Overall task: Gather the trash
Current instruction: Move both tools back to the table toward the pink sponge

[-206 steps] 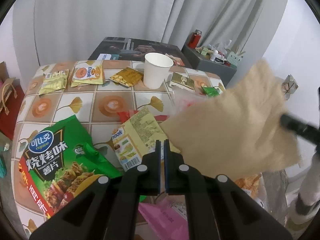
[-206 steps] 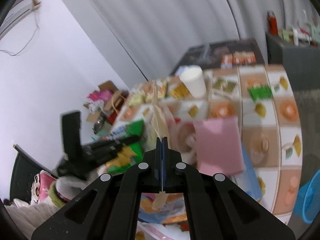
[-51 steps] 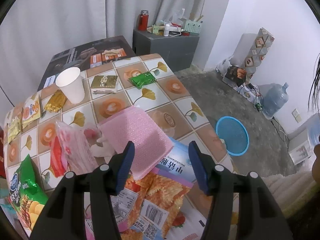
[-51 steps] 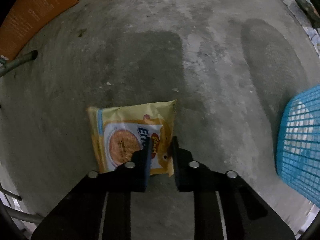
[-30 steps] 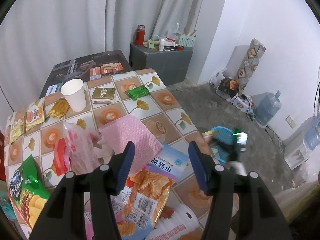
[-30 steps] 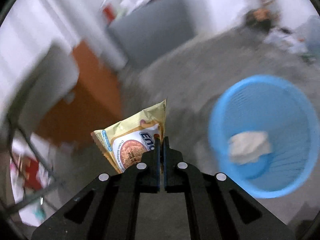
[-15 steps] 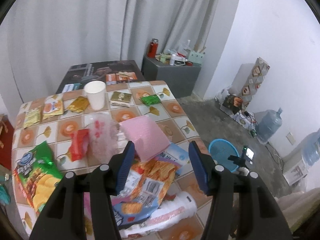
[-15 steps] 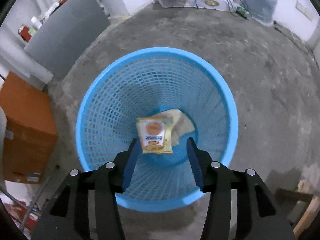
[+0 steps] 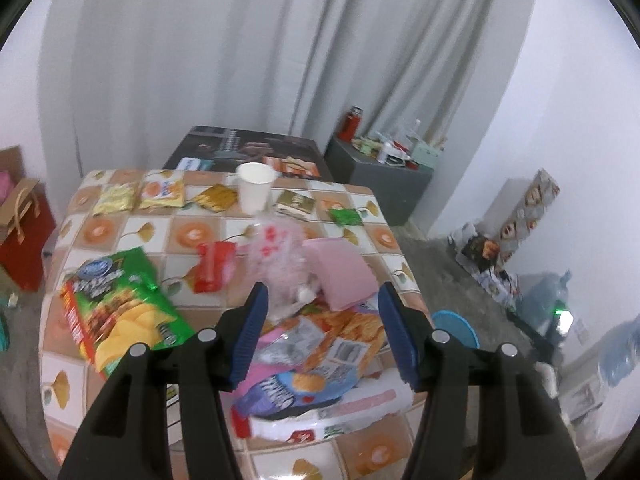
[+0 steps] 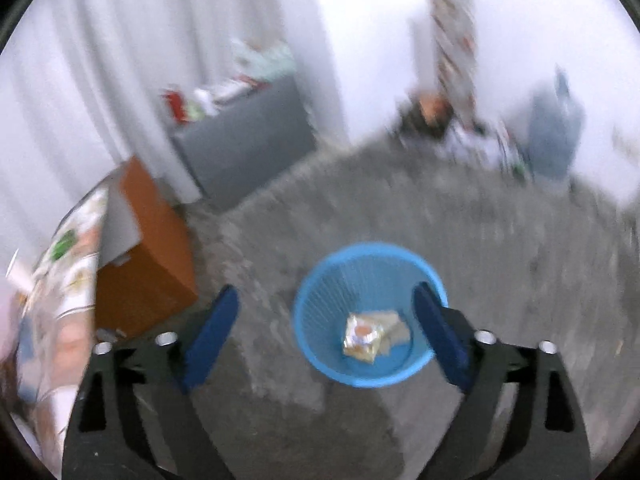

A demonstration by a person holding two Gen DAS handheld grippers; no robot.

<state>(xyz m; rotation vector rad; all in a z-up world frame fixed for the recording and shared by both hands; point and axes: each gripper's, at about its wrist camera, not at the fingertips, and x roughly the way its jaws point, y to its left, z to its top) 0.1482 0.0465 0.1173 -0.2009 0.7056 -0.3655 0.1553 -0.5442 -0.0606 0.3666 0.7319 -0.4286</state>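
My left gripper (image 9: pixel 320 330) is open and empty, held above the near part of the tiled table (image 9: pixel 96 234). The table carries several wrappers: a green chip bag (image 9: pixel 116 308), a red packet (image 9: pixel 212 266), a clear bag with red print (image 9: pixel 280 256), a pink pad (image 9: pixel 338 272), orange and blue snack bags (image 9: pixel 320 360) and a white paper cup (image 9: pixel 255 190). My right gripper (image 10: pixel 324 332) is open and empty above the blue basket (image 10: pixel 316 316) on the floor. A yellow snack packet (image 10: pixel 362 338) lies in the basket on crumpled brown paper (image 10: pixel 398 330).
The blue basket also shows beyond the table's right edge in the left wrist view (image 9: pixel 456 330). An orange box (image 10: pixel 148 248) stands under the table. A grey cabinet (image 10: pixel 244 140) stands by the curtain. Water jugs (image 10: pixel 554 132) and clutter line the far wall.
My right gripper has risen and pulled back from the basket, with the yellow packet now lying inside. My left gripper has moved back and up, so more of the table shows.
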